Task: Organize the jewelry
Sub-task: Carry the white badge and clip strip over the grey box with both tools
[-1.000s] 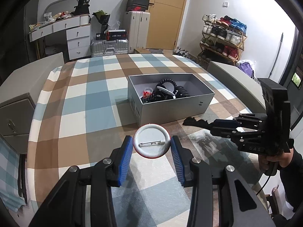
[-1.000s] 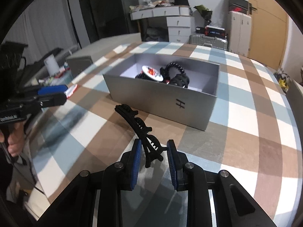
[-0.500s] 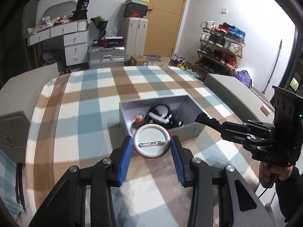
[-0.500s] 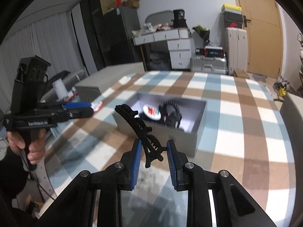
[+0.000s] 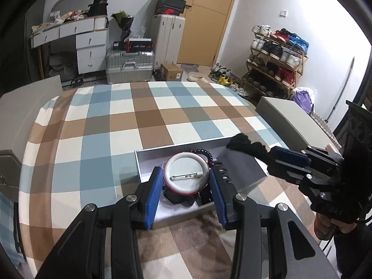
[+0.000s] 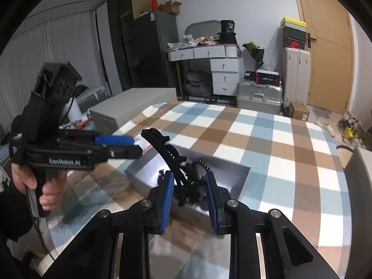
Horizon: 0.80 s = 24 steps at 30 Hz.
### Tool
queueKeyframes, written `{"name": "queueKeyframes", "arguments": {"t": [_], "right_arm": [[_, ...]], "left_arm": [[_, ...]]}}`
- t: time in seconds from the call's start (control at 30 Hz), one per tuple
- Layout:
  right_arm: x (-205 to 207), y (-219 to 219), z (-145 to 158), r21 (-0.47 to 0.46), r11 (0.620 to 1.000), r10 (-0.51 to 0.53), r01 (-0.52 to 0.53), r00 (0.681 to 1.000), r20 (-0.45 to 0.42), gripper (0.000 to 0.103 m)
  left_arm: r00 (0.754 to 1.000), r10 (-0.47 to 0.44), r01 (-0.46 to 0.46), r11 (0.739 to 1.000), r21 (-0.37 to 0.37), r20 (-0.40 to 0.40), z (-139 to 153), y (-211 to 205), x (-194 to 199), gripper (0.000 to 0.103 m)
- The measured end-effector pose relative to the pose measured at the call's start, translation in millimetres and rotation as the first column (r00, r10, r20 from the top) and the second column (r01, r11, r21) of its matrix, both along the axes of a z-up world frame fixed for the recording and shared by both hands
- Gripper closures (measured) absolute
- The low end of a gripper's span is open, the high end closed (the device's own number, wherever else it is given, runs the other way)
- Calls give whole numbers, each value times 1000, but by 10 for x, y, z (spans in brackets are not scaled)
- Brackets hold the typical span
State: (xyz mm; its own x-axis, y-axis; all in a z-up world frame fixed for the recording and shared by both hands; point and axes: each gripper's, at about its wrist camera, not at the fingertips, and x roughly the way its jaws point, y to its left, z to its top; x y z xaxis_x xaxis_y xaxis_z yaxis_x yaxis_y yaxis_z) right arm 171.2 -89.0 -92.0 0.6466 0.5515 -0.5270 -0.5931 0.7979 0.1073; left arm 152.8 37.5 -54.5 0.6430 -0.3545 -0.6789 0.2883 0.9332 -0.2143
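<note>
My left gripper (image 5: 186, 181) is shut on a round white pin badge with a red rim (image 5: 185, 176), pin side up, held above the open grey box (image 5: 241, 167). My right gripper (image 6: 189, 189) is shut on a black hair claw clip (image 6: 171, 154), also held over the box (image 6: 244, 181). The box holds black hair ties and other dark accessories (image 6: 197, 169). In the left wrist view the right gripper (image 5: 288, 160) comes in from the right with the clip (image 5: 244, 145) over the box's far right corner. In the right wrist view the left gripper (image 6: 116, 144) is at the left.
The box sits on a table with a blue, brown and white checked cloth (image 5: 116, 121). Grey cabinets stand at the table's left (image 5: 28, 107) and right (image 5: 293, 116). Behind are a white desk, suitcases (image 5: 130, 66), a shoe rack (image 5: 276, 55) and a door.
Both grippers rose from the tabletop and moved forward over the box, each still holding its item. The box now lies directly under the badge and the clip.
</note>
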Motion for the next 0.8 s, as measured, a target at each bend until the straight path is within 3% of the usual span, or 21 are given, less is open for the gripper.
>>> {"name": "queueKeyframes", "arguments": {"t": [0.4,0.63,0.8], "right_arm": [[451,102,-231,-36,999,-7,3,995,-96,77],[504,114,-313,-74,997,-12,3,992,-124,77],[515,79,-330,-51,999,-24,18,990,-135,77]], "left_arm": [[998,0,-1,1000,-5,-56,-119,-57,207,68],[996,-18,17,1000,-11,-82,-167,-96,249,68],[997,-19,17,1000,-18,-79,-175,-109,277,68]]}}
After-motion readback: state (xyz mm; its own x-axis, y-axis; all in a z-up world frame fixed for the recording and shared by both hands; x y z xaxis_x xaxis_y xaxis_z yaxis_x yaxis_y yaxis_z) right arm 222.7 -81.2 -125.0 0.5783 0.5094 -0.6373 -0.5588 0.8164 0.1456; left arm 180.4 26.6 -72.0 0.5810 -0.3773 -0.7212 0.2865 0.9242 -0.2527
